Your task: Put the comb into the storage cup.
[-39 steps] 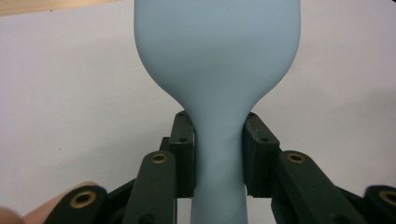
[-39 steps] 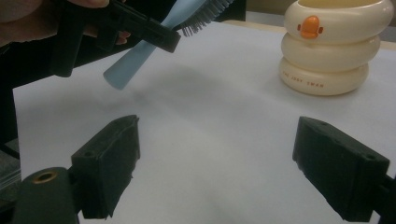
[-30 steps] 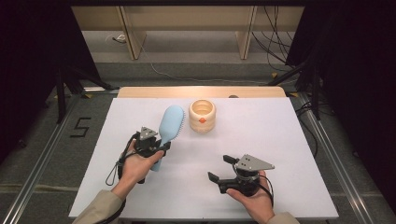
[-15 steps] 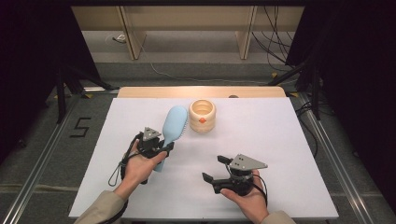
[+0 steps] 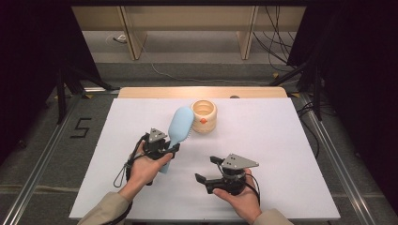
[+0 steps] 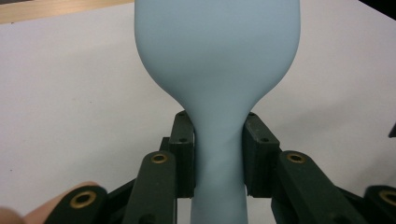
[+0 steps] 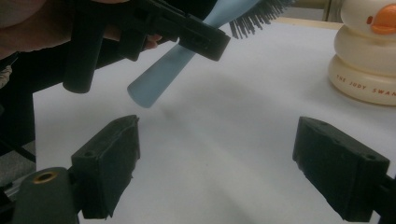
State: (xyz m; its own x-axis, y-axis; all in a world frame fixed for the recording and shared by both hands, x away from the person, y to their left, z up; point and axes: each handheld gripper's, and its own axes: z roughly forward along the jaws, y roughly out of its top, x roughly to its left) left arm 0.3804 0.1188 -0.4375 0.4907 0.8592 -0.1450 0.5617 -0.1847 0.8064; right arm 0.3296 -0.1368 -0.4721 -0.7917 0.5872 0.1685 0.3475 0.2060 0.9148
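Clamping the neck of the pale blue hairbrush [image 5: 178,132], your left tool [image 5: 159,146] holds it lifted off the white desk [image 5: 281,140], both pads pressed on the handle [image 6: 218,154] in the left gripper view. The bristled head points toward the cream duck-shaped container [image 5: 204,116], which stands just beyond it. Your right tool [image 5: 209,169] sits low over the desk nearby, jaws wide apart, nothing between them, aimed toward the brush's handle end [image 7: 149,88].

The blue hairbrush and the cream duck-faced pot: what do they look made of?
Hairbrush: likely plastic with a matte, soft-touch finish; smooth, even pale blue, dark bristles. Cream pot: looks like glossy plastic or glazed ceramic, I can't tell which; soft shine, orange beak, printed lettering.
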